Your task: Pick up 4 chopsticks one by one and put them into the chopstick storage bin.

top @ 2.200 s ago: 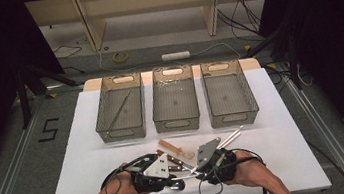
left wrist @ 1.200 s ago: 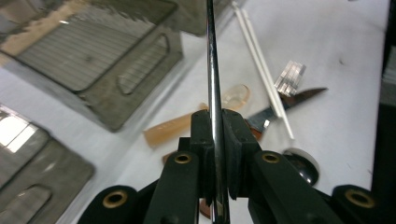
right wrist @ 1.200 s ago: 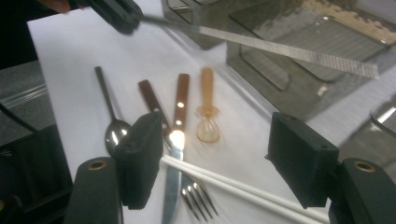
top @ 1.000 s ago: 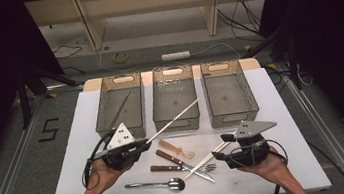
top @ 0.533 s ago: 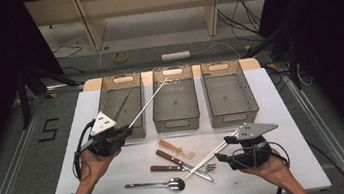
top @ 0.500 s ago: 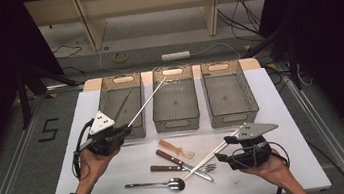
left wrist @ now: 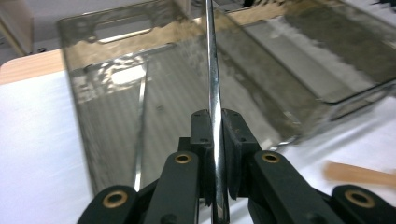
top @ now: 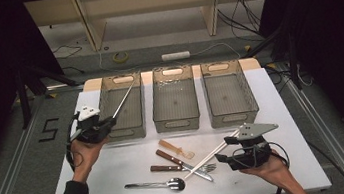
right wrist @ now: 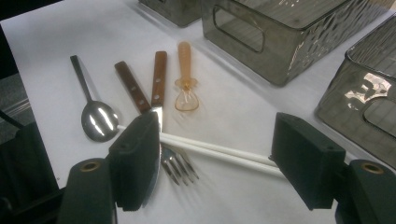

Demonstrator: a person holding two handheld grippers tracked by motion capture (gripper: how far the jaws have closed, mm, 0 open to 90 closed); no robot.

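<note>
My left gripper (top: 108,121) (left wrist: 215,128) is shut on a shiny metal chopstick (top: 123,97) (left wrist: 214,79). The chopstick slants up and away over the left grey bin (top: 124,132) (left wrist: 84,107). A second metal chopstick (left wrist: 140,126) lies inside that bin. My right gripper (top: 222,160) (right wrist: 217,135) stands open low over the table at the front right. A pair of white chopsticks (top: 213,154) (right wrist: 219,151) lies on the table between its jaws, which do not press on it.
On the white table (top: 118,164) lie a metal spoon (top: 159,184) (right wrist: 97,119), a wooden-handled knife (top: 175,159), a wooden-handled fork (top: 169,168) and a small amber spoon (top: 177,149) (right wrist: 186,91). The middle bin (top: 178,125) and the right bin (top: 233,117) stand behind them.
My left gripper has carried the metal chopstick left and away from the cutlery pile, so its tip now hangs over the left bin. The right gripper has stayed still.
</note>
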